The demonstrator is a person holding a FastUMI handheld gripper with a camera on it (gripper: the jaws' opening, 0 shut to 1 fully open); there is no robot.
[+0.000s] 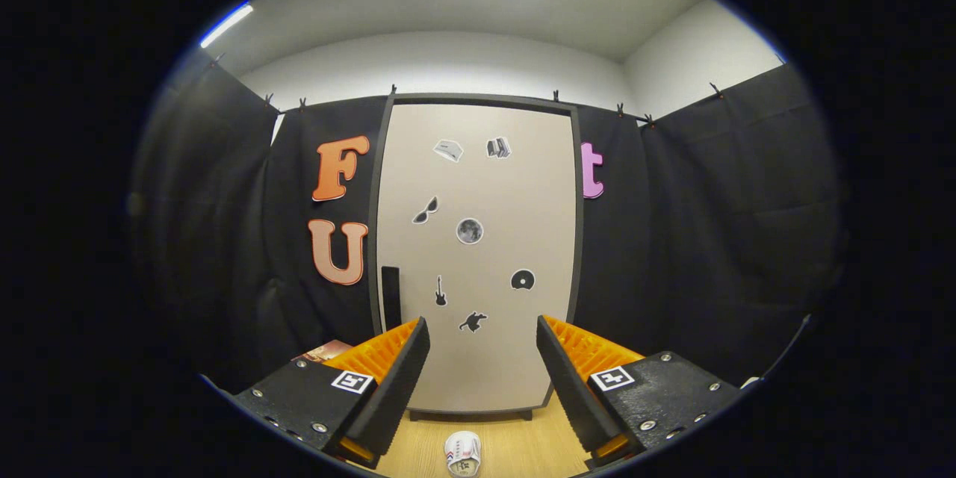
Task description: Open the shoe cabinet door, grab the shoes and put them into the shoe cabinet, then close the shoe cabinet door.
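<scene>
Between the spread fingers of the gripper (482, 370), which hold nothing, a small white shoe (463, 454) lies on the wooden floor (523, 448). Beyond the fingers stands the shoe cabinet (478, 254), door shut, stickers scattered over its pale front, a dark vertical handle (390, 297) near the door's left edge, low down

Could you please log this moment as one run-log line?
gripper: open, empty | cabinet door: closed, beyond fingers | handle: untouched | shoe: on floor between fingers | step: door not yet opened
</scene>
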